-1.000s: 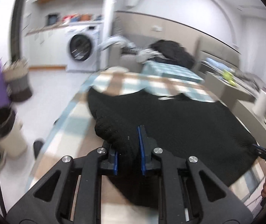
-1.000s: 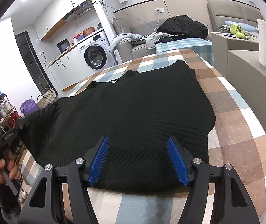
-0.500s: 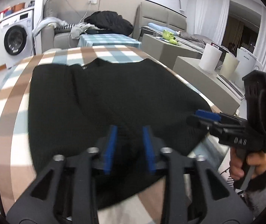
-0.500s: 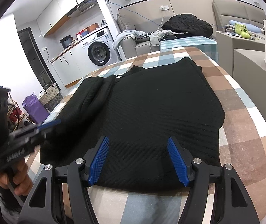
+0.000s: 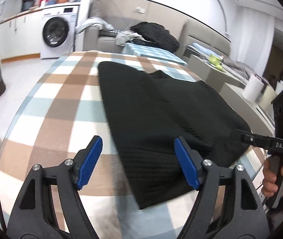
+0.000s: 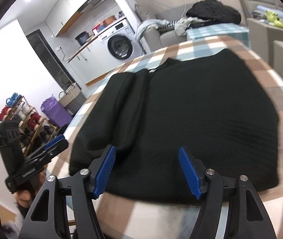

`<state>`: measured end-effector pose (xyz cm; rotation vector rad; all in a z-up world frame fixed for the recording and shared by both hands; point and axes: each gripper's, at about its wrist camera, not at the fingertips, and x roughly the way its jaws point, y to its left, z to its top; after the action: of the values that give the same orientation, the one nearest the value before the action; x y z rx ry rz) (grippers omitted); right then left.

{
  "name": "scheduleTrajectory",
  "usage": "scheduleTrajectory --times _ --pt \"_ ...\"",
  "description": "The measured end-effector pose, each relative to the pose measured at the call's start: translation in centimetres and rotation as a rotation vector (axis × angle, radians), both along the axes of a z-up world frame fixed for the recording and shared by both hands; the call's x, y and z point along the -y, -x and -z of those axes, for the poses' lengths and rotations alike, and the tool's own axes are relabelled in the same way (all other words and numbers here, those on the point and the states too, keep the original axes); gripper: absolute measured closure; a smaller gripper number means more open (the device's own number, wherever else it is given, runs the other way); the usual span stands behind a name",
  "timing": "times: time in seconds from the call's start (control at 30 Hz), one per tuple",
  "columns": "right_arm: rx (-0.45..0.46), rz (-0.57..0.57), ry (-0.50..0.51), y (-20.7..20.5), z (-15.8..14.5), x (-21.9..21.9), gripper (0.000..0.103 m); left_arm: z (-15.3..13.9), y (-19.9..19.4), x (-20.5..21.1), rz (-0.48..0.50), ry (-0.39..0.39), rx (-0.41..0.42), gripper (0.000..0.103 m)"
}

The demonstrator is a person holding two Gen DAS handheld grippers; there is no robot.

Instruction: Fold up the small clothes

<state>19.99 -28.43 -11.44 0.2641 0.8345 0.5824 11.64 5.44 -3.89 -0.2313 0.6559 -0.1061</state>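
A black ribbed knit garment (image 5: 161, 107) lies on a brown, pale-blue and white checked cloth (image 5: 61, 91); black-framed grippers carry blue pads (image 5: 89, 163)

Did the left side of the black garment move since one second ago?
Yes. The black garment's left side was folded inward, toward the right; more checked cloth now shows at its left.

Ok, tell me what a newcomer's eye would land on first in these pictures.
First the black knit garment, spread across the plaid-covered table with its left side folded inward. Next the blue-padded grippers: the left gripper has its jaws opening over the garment's near edge with nothing pinched, and the right gripper is open over the hem. Behind stands a white washing machine.
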Motion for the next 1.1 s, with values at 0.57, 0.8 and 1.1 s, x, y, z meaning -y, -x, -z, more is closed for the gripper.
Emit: scheduleTrajectory --times 0.57,0.8,1.1 --pt "-0.173 -0.119 -0.207 -3.2 1.9 -5.2 0.095 1.2 0.8 0.8 0.008 -0.025 -0.013 0.03" --pt "-0.218 -0.145 -0.247 -1.2 0.6 -3.8 0.096 1.2 0.9 1.1 0.025 -0.012 -0.021 0.03" --pt "-0.206 -0.114 -0.117 -3.3 2.6 -5.5 0.07 1.8 0.5 0.5 0.011 0.004 -0.051 0.03"
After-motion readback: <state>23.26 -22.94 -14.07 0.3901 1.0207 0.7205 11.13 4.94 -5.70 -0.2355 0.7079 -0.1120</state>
